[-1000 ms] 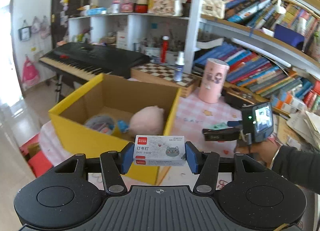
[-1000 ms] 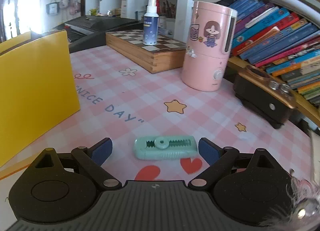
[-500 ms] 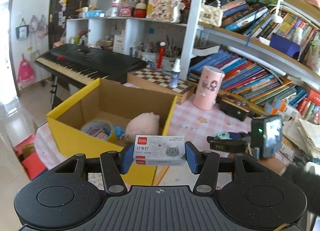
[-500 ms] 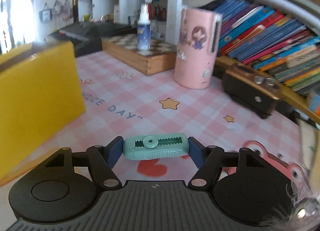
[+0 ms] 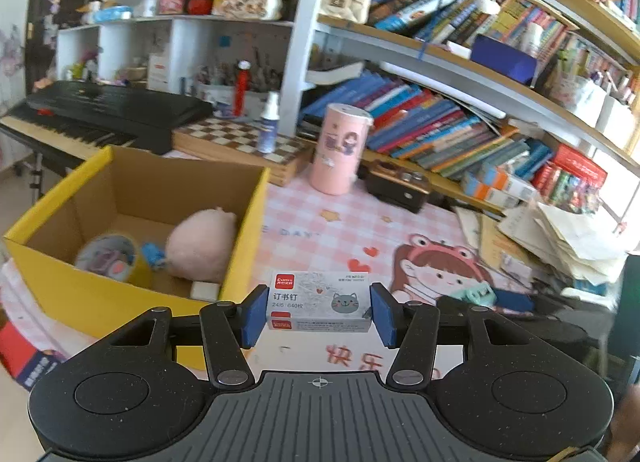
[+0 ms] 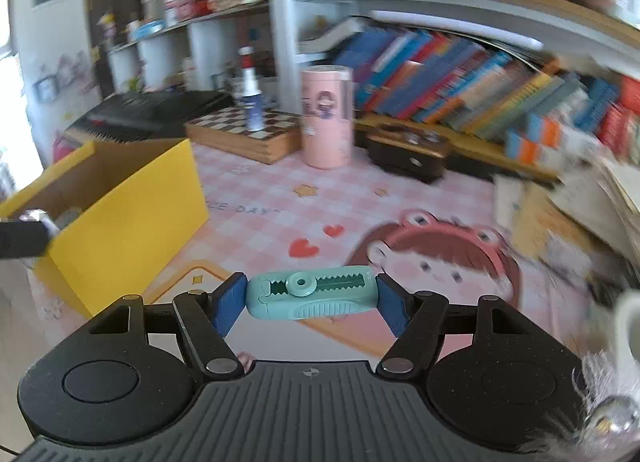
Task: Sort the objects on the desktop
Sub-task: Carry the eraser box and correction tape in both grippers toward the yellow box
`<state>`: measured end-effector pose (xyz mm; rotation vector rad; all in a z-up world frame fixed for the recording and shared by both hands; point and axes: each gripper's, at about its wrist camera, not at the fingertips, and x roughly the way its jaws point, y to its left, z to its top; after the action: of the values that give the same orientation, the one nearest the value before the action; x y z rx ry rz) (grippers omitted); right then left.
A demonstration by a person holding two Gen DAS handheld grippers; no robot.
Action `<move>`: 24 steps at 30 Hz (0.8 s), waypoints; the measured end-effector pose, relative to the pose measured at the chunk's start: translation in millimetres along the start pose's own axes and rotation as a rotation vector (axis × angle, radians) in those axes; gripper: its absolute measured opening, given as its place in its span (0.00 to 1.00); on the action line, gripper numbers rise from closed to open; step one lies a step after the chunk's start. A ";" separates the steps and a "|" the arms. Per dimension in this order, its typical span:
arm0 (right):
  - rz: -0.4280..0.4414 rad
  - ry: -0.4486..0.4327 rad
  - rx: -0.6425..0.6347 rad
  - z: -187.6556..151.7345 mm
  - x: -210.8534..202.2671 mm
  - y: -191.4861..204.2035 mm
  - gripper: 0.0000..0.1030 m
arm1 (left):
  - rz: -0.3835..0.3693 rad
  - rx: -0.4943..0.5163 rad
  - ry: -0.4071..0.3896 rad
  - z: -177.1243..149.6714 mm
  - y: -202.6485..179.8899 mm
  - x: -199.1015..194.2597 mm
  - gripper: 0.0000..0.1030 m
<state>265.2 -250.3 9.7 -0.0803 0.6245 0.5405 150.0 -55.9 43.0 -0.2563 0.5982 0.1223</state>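
Observation:
My left gripper (image 5: 318, 310) is shut on a small white staples box (image 5: 319, 301) with a grey cat print, held in the air just right of the yellow cardboard box (image 5: 100, 298). That box holds a pink plush (image 5: 202, 242), a tape roll (image 5: 110, 260) and small items. My right gripper (image 6: 310, 299) is shut on a teal correction-tape dispenser (image 6: 310, 296), lifted above the pink checked mat (image 6: 260, 206), with the yellow cardboard box (image 6: 120, 230) to its left. In the left wrist view the right gripper and its teal load (image 5: 474, 296) show blurred at the right.
A pink cylinder (image 5: 340, 150), a chessboard box (image 5: 240, 146) with a spray bottle (image 5: 267, 124), and a dark brown case (image 5: 396, 186) stand at the back of the table. Bookshelves rise behind. Loose papers (image 5: 560, 242) pile at the right. A keyboard (image 5: 100, 114) sits far left.
The right gripper closed on the teal dispenser, lifted it off the mat and carried it up and back. The left gripper, still holding the staples box, swung slightly to the right.

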 end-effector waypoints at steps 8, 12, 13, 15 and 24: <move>-0.070 -0.005 0.097 -20.5 -48.1 14.7 0.65 | -0.097 0.022 -0.004 2.7 0.5 0.3 0.51; -0.128 -0.016 0.087 -29.6 -59.5 29.7 0.65 | -0.143 0.054 -0.018 2.8 5.2 -4.5 0.51; -0.140 -0.018 0.094 -31.0 -62.4 32.9 0.65 | -0.156 0.065 -0.023 2.4 7.9 -7.0 0.51; -0.160 -0.019 0.108 -33.3 -66.8 39.2 0.65 | -0.175 0.079 -0.031 1.8 12.7 -11.7 0.51; -0.215 -0.020 0.136 -47.4 -82.6 98.4 0.65 | -0.221 0.131 -0.022 -12.3 58.6 -38.7 0.51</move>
<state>134.2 -214.5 27.4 -0.0135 0.6229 0.2903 100.5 -4.5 43.5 -0.1917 0.5504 -0.1267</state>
